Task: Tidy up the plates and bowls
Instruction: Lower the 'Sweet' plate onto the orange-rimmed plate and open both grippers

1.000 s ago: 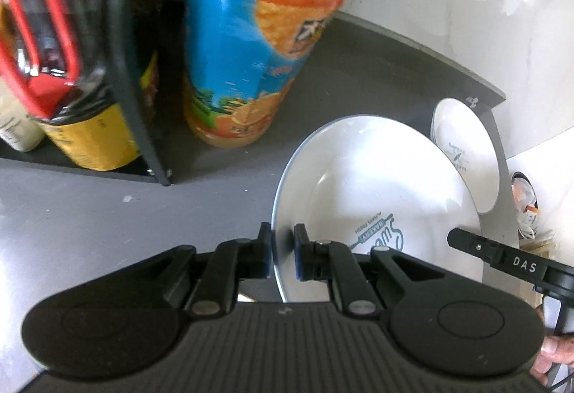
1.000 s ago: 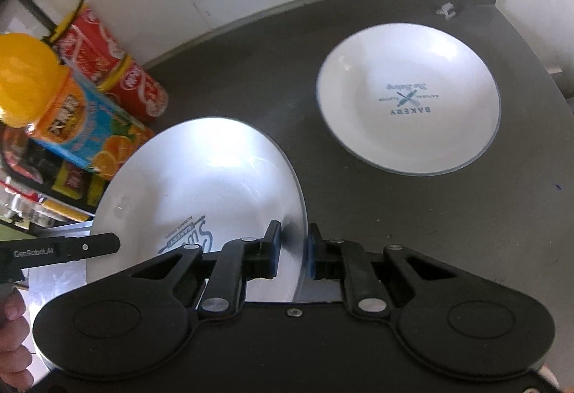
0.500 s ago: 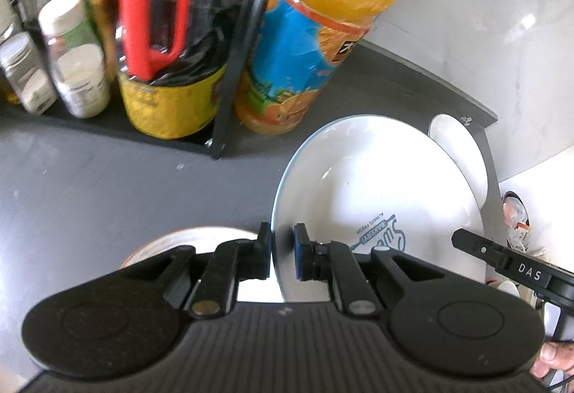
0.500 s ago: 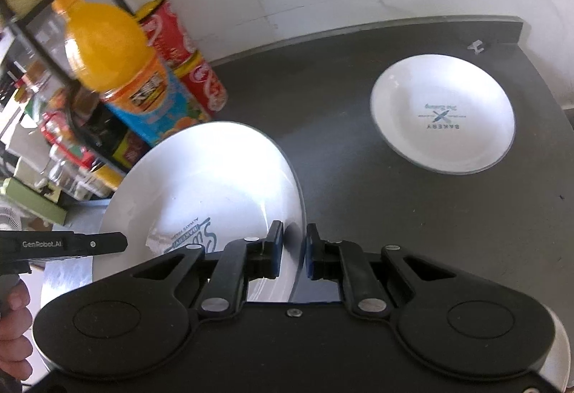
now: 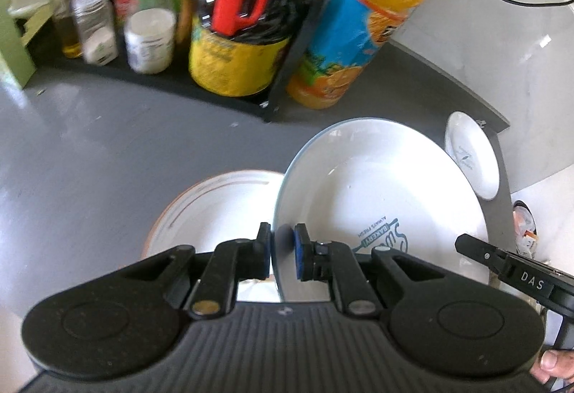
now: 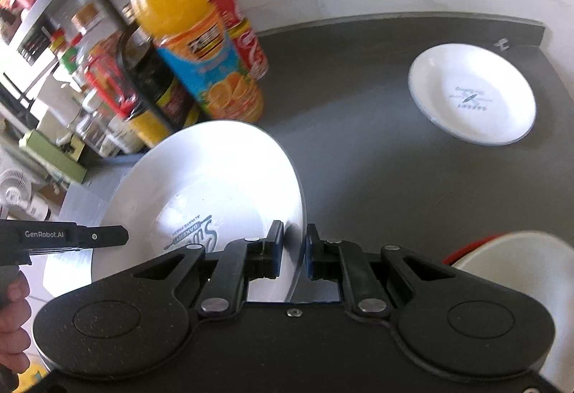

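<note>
Both jaws clamp white plate (image 5: 380, 210) rims (right view alone shows red-rimmed bowl (image 6: 516, 271)).

plates 3 (image 5: 380, 199) (image 5: 473, 156) (image 5: 215, 210) | bowl 1 (image 6: 516, 271) | juice bottle 1 (image 6: 193, 52) | grippers 2 (image 5: 281, 251) (image 6: 293, 249)

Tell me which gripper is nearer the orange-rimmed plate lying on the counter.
Left. The left gripper hangs just above the orange-rimmed plate; the right gripper clamps the held plate's opposite rim, farther away.

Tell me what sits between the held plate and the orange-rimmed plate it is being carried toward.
Nothing visible. The held plate, gripped by the left gripper and the right gripper, hangs beside the orange-rimmed plate, with only bare counter around.
</note>
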Motion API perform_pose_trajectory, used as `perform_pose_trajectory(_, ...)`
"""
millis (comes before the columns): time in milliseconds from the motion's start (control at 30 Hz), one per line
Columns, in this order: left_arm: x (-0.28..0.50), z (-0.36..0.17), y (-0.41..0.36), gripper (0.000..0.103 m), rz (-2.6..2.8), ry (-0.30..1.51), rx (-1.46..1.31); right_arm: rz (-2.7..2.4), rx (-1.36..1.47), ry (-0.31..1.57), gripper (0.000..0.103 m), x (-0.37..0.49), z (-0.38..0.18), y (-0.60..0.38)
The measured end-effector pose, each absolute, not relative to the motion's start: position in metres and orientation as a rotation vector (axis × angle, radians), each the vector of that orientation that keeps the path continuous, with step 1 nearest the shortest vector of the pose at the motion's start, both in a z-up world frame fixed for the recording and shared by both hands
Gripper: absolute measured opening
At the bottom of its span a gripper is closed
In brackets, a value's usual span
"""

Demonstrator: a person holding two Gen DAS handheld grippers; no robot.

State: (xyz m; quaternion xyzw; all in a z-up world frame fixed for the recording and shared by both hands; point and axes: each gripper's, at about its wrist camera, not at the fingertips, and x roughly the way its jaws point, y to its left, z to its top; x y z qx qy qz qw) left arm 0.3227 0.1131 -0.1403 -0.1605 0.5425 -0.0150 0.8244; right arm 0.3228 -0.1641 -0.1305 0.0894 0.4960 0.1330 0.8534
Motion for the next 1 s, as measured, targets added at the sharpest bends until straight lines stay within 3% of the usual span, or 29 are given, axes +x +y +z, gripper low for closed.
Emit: perform_pose_trajectory(1000, 0.264, -0.195, 0.194, 0.012, 0.123, 1.112, -0.458, 0.484, -0.234, 1.132, 0.015, 0.303, -0.159, -0.049)
